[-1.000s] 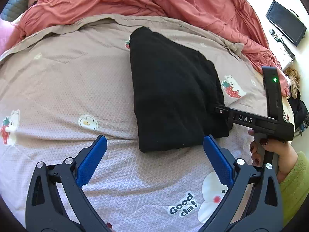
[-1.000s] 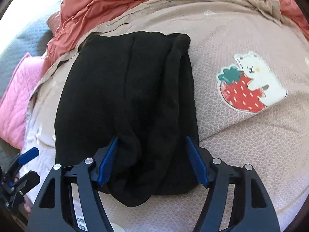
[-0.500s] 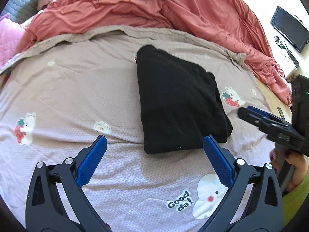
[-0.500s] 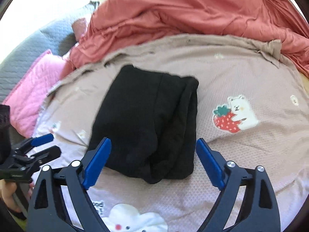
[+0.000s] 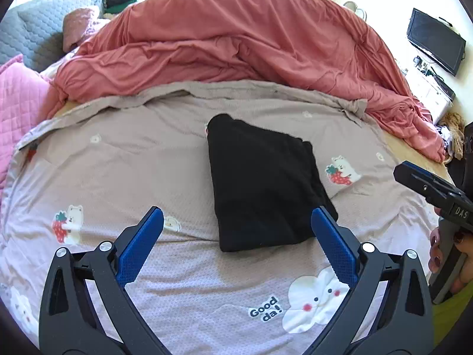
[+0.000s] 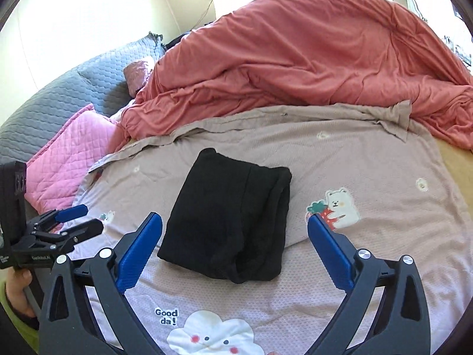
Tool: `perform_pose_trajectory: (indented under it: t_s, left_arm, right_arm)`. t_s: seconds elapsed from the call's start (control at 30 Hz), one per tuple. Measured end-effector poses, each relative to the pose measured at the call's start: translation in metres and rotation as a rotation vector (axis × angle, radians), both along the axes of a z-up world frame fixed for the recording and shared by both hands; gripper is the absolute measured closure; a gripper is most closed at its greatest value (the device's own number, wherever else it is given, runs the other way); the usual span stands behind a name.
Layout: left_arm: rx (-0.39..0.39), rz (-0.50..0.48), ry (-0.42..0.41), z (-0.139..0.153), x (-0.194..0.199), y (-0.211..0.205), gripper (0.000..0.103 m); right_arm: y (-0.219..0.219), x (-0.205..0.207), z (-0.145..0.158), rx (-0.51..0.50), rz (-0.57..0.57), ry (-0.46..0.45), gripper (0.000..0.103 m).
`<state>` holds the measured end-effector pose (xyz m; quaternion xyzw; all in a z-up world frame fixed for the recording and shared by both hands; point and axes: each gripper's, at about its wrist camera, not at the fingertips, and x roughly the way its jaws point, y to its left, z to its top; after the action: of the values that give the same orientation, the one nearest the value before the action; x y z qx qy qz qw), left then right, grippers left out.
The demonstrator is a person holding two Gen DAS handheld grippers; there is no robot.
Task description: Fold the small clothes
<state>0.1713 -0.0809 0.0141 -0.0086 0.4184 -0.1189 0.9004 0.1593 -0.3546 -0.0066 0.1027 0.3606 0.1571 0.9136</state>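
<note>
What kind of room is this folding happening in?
Most likely a bedroom: the folded black garment lies on a bed's printed sheet, with a rumpled red duvet behind it and a pink quilted pillow at the side.

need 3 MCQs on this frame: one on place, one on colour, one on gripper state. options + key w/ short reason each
1. Where does the folded garment lie?
A. on the pink pillow
B. on the beige printed sheet
C. on top of the red duvet

2. What colour is the folded garment?
A. black
B. white
C. green

3. How do the left gripper and the right gripper stand?
A. both shut on the garment
B. left shut on it, right open
C. both open, holding nothing

Key:
1 B: the garment rests flat on the sheet, in front of the red duvet and apart from the pink pillow.
2 A: it shows solid black in both wrist views.
3 C: each wrist view shows its blue fingers spread wide with nothing between them, short of the garment.
</note>
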Motion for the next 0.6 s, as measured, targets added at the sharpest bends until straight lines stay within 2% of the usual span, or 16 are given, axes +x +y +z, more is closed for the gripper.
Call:
perform_pose_trajectory:
  t_s: [0.27,0.6]
  left_arm:
    - [0.008,-0.017,-0.040,0.017,-0.012,-0.010,0.009]
    - [0.021,-0.016,-0.032,0.011,-0.015,-0.013,0.009]
  right_arm:
    - [-0.009,-0.014,0.008,-0.016,-0.019,-0.019,0.004]
    - [-0.005,-0.020,0.009,-0.056,-0.028,-0.035,0.004]
